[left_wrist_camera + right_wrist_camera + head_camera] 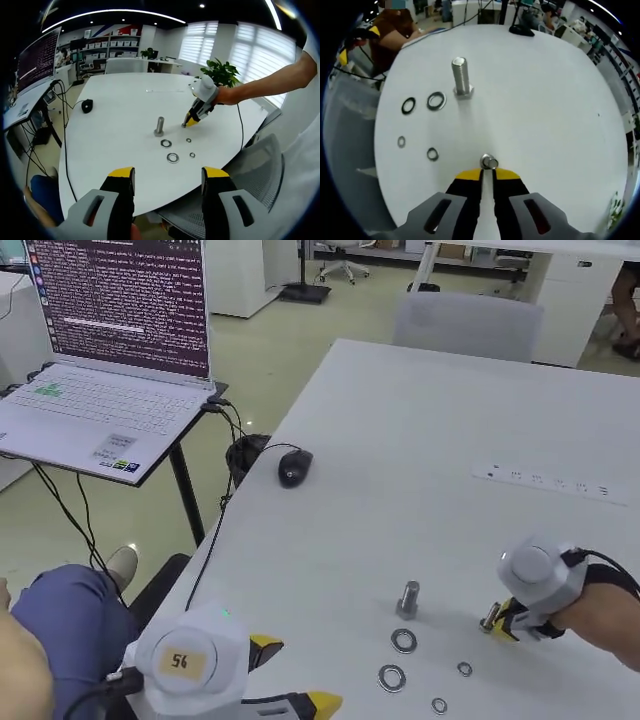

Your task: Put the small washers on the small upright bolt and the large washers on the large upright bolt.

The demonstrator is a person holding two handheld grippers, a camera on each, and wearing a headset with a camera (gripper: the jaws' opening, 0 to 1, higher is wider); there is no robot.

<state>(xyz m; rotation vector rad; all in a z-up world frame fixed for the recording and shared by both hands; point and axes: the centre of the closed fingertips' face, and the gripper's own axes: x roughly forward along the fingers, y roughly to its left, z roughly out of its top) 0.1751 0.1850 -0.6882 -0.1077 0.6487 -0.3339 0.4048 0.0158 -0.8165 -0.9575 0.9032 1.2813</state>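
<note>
The large bolt [408,598] stands upright on the white bench [420,440], two large washers [404,641] near it. My right claw [488,173] is pinched shut on the small bolt [489,161], apparently standing it up, while my left claw [168,174] hangs wide open and empty. Next I should release the small bolt steadily, then fetch the small washers [465,668].

Grey left claw [168,174], yellow-black tips, round "56" label [180,661], blue trousers [70,620]

On the table [420,440] I record the large bolt [408,598] standing upright, the small bolt [489,617] near its right, two large washers [404,641] before it, two small washers [465,669] right of those, and a mouse [294,468] well behind, leftward.
</note>
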